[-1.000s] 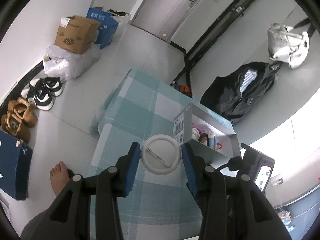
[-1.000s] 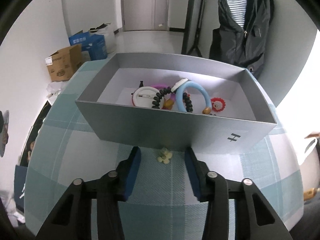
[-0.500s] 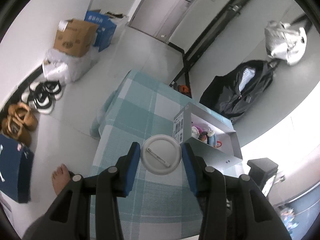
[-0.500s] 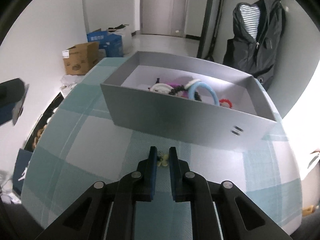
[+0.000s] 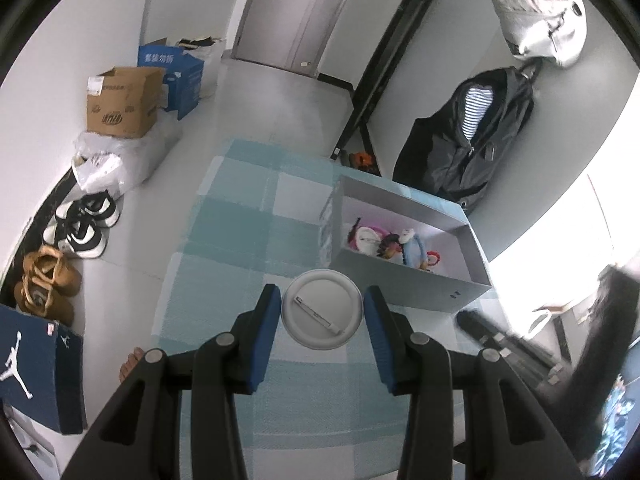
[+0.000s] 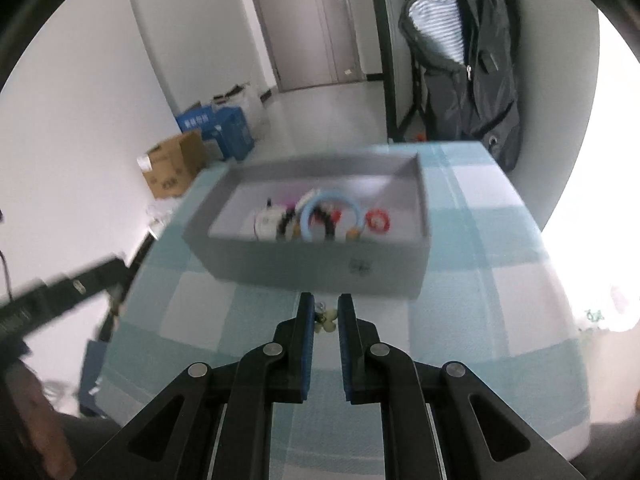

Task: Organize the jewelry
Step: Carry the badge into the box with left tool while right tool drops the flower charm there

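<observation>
My left gripper [image 5: 322,314] is shut on a round white pin badge [image 5: 322,314], its back with the pin facing me, held above the checked table. My right gripper [image 6: 325,318] is shut on a small cream flower-shaped trinket [image 6: 326,318] and holds it above the cloth in front of the grey box [image 6: 312,268]. The box shows in the left wrist view [image 5: 408,284] too. It holds a blue ring [image 6: 332,216], a red ring [image 6: 378,220], a white badge [image 6: 268,222] and dark beads.
The table has a teal and white checked cloth [image 5: 240,240]. Cardboard boxes [image 5: 120,106], shoes [image 5: 80,224] and a blue shoebox [image 5: 36,364] lie on the floor to the left. A dark jacket [image 5: 472,136] hangs at the right. My left arm [image 6: 60,300] crosses the right wrist view.
My right gripper closed on the flower trinket and lifted it off the cloth. My left gripper rose and turned with the badge, so the box now shows more from above.
</observation>
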`<state>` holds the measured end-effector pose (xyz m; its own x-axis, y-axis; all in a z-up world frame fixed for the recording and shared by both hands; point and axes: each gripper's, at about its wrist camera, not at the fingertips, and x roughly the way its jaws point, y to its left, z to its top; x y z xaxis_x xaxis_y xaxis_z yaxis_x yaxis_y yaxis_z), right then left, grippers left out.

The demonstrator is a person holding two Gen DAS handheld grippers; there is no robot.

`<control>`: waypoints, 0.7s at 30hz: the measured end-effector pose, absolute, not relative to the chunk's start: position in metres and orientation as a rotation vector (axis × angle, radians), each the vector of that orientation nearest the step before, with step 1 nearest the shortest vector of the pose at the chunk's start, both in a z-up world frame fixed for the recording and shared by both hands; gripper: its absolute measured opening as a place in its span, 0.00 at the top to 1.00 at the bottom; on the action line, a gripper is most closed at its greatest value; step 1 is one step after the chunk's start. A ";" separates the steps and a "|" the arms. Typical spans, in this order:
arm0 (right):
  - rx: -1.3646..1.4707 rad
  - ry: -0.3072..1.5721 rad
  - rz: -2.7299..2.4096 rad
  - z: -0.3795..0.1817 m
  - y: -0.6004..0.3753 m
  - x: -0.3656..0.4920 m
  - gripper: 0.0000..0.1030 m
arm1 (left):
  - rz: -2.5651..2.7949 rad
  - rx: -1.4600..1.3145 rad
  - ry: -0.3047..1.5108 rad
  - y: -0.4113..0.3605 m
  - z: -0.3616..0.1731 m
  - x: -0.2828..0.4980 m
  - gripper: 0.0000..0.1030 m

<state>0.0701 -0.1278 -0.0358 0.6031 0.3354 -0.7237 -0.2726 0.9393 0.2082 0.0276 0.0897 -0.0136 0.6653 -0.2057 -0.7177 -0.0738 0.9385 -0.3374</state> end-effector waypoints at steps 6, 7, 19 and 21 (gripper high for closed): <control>0.140 0.809 0.454 0.002 -0.156 0.096 0.90 | -0.078 -0.351 0.835 0.079 -0.004 0.037 0.64; 0.144 0.809 0.475 0.006 -0.158 0.100 0.90 | -0.067 -0.342 0.825 0.077 0.000 0.038 0.64; 0.091 0.795 0.694 0.022 -0.147 0.154 0.90 | -0.173 -0.300 0.848 0.045 0.007 0.097 0.64; 0.082 0.802 0.717 0.016 -0.143 0.163 0.90 | -0.177 -0.293 0.869 0.042 -0.003 0.108 0.64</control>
